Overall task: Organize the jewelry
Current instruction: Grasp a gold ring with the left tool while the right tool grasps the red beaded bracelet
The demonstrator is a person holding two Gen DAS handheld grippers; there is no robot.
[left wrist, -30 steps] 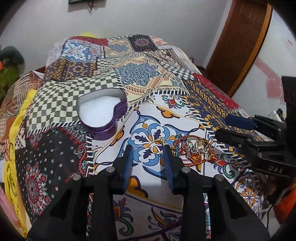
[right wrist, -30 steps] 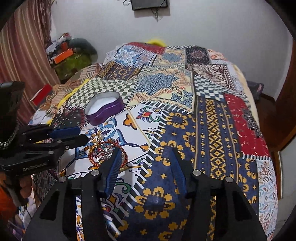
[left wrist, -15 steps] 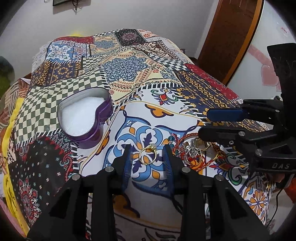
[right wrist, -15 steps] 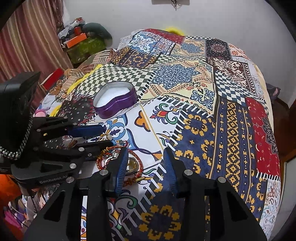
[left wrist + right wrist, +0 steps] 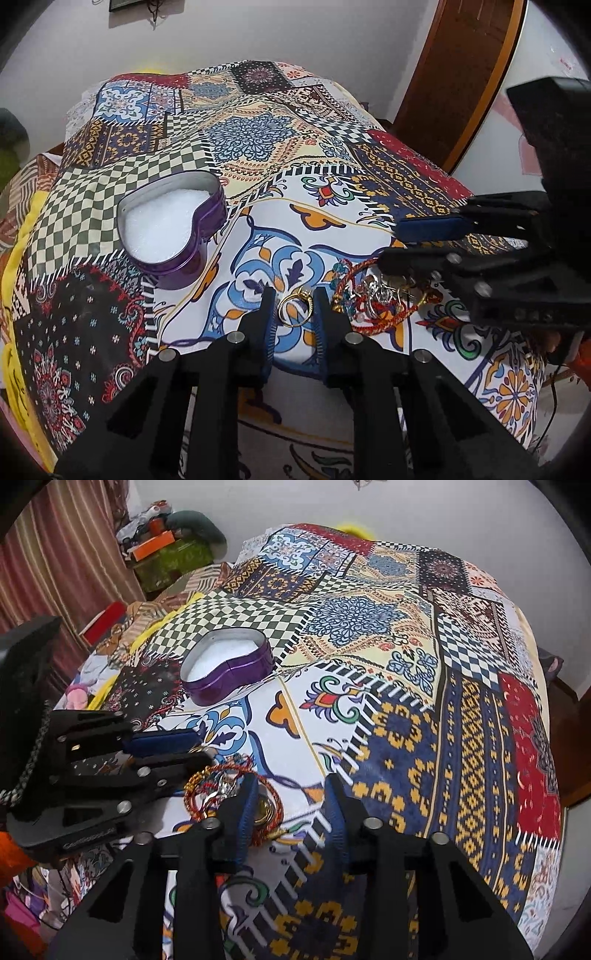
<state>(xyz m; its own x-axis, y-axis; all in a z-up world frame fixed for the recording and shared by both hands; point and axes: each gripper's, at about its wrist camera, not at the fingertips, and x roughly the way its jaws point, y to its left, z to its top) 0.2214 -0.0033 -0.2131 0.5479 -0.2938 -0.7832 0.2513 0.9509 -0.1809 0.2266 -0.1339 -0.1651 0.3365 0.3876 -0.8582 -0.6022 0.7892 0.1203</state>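
Gold ring (image 5: 295,308) lies on the bed between the narrowed left tongs (image 5: 293,306), framed for pinching toward the heart tin (image 5: 173,229); right tongs (image 5: 291,794) hover wide.

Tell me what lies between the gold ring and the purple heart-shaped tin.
Only bare patterned bedspread lies between the gold ring and the purple heart tin; the left wrist view shows it.

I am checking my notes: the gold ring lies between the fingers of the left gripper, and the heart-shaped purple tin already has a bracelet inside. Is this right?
Not quite. The left wrist view shows the purple tin holding only its white padding, no bracelet. The gold ring does lie between the fingers of the left gripper.
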